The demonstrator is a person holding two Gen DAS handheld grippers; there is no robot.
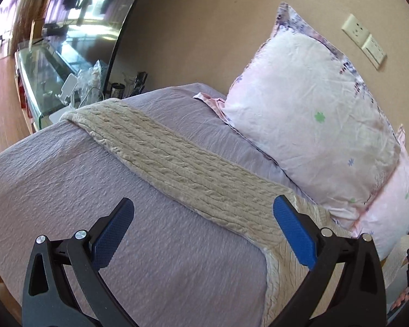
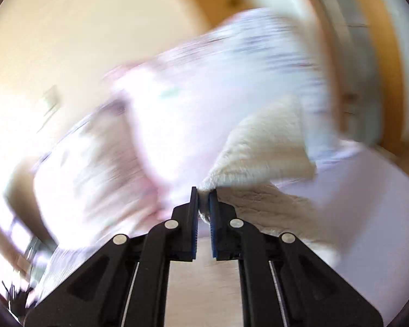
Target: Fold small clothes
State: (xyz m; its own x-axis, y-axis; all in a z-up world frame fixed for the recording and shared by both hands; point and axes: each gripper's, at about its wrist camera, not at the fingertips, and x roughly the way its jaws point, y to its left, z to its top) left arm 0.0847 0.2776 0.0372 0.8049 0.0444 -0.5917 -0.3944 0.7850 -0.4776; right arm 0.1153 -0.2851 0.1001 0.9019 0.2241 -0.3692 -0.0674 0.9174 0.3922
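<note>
A cream cable-knit garment lies spread in a long strip across the lilac bedspread. My left gripper is open and empty, hovering just above the knit, its blue pads on either side of the strip's near part. In the right wrist view, which is blurred by motion, my right gripper is shut on an edge of the same cream knit and holds it lifted off the bed.
Two floral pillows lean against the beige wall at the right. A glass-topped side table with bottles and clutter stands past the bed's far corner, beside a large mirror. Wall sockets sit above the pillows.
</note>
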